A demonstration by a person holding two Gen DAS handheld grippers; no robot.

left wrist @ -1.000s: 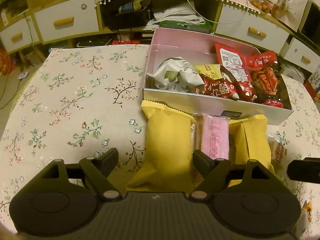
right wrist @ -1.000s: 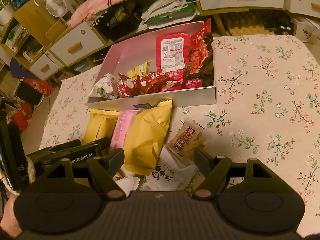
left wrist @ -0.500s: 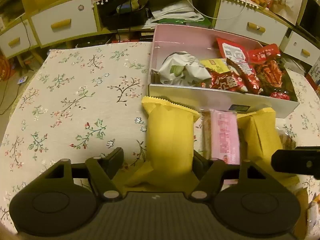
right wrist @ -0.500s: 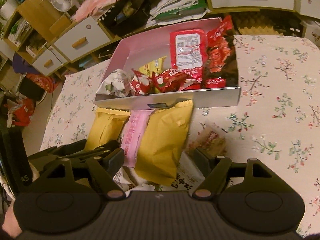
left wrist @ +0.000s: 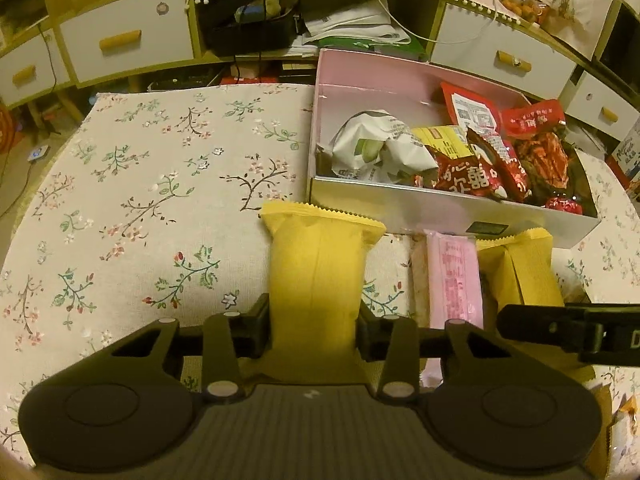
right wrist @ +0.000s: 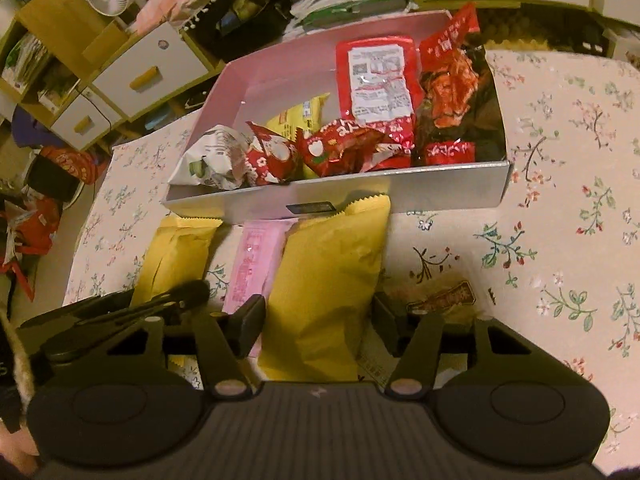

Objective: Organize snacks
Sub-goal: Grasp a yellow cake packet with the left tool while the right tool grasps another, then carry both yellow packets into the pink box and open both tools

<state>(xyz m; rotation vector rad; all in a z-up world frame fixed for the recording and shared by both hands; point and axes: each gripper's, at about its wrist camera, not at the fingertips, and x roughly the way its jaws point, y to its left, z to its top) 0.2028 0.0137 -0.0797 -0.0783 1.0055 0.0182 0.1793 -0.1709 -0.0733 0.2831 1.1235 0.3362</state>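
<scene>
With each pair of tongs closing on its own yellow snack packet beside the pink box [left wrist: 440,210] on the bench, the left tongs [left wrist: 313,327] already pinching theirs while the right tongs [right wrist: 320,322] still flank theirs [right wrist: 328,280], both should clamp squarely before lifting.

Each view was taken from a fisheye camera mounted behind a gripper's two fingers and aimed steeply down and forward over a floral tablecloth [left wrist: 132,184]. The left wrist view was set close above the left yellow packet [left wrist: 316,276], with the pink-lined box [left wrist: 400,80] seen ahead and to the right. The right wrist view was placed just above the right yellow packet [right wrist: 328,280], with the same box [right wrist: 280,76] ahead. Both packets, the pink packet [left wrist: 454,276] between them, the box and the drawer units [left wrist: 120,40] behind were shared by both views.
</scene>
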